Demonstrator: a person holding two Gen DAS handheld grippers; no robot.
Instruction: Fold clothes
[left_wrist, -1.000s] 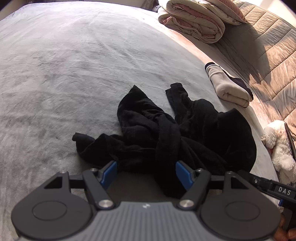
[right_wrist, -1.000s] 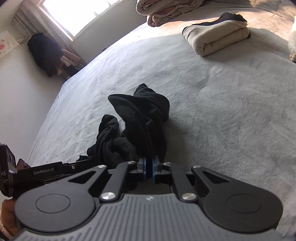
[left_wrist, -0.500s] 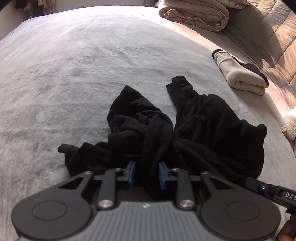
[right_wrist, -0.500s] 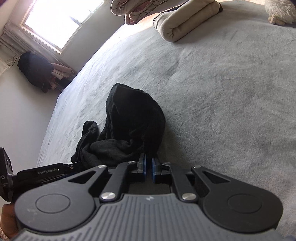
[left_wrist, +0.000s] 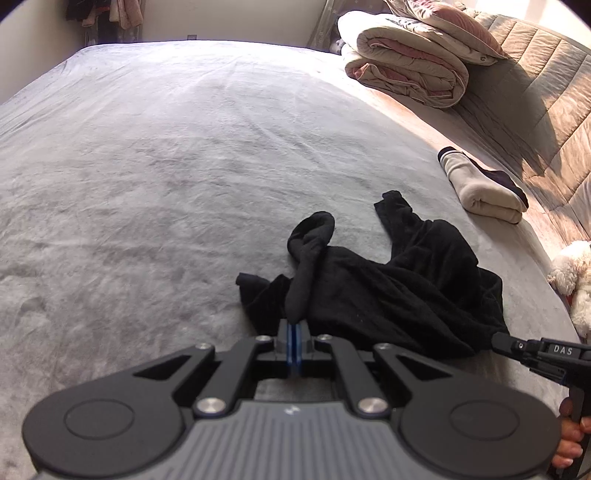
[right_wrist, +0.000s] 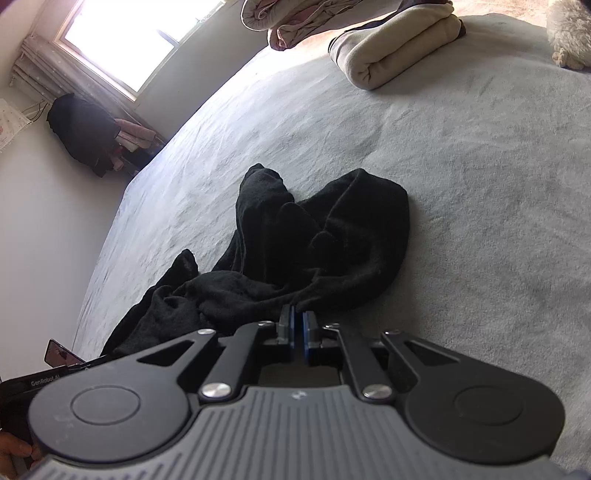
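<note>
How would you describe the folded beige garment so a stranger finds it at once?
Start at the grey bed and look toward the quilted headboard. The folded beige garment lies near it, beyond the crumpled black garment. It alone is a neat pale roll with a dark layer on one side.

Left tongs (left_wrist: 294, 325) now clamped on black garment (left_wrist: 388, 288).

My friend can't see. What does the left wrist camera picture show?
The left gripper is shut on a strip of crumpled black clothing lying on a grey bed. Behind it lie a folded beige garment and a rolled quilt.
</note>
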